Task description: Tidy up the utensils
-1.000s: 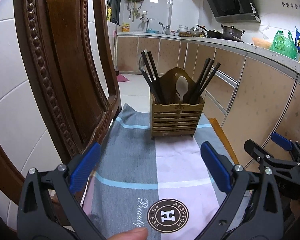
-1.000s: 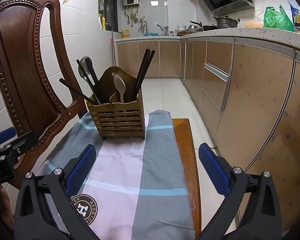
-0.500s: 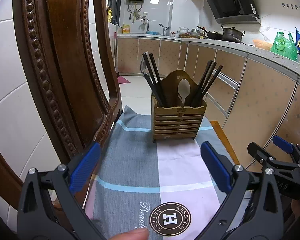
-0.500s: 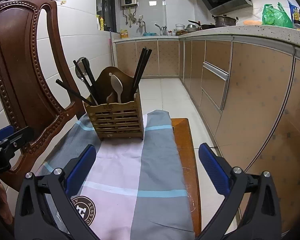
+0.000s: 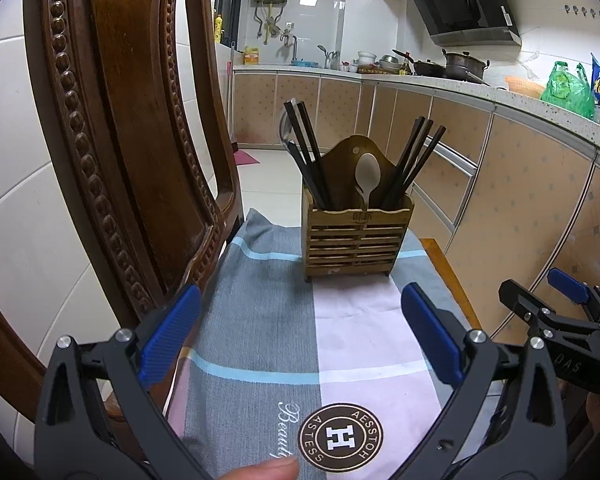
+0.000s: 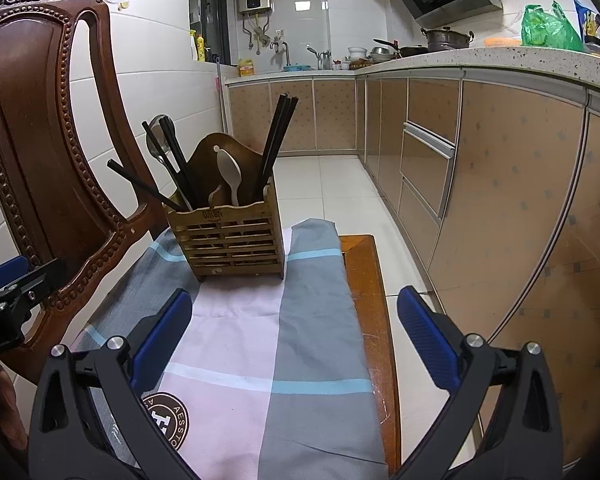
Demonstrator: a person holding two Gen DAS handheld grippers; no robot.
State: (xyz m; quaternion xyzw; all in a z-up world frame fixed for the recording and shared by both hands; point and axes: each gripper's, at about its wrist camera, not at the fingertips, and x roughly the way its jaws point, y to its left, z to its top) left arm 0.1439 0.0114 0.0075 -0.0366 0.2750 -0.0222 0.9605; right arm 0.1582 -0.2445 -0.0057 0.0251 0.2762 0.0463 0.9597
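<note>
On the cloth-covered chair seat, a wooden caddy holds chopsticks and spoon; both claws gape wide, empty.

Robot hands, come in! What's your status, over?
Left gripper and right gripper open, empty. Utensil holder upright on cloth, chopsticks and spoon inside. Path clear.

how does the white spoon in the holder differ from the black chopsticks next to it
The white plastic spoon is a single piece with a broad rounded bowl pointing up; the black chopsticks are thin straight sticks in bunches. The spoon stands near the middle of the slatted wooden utensil holder and barely clears its tall back panel, while the chopsticks lean outward at both sides and rise higher. Both stand in the same holder.
</note>
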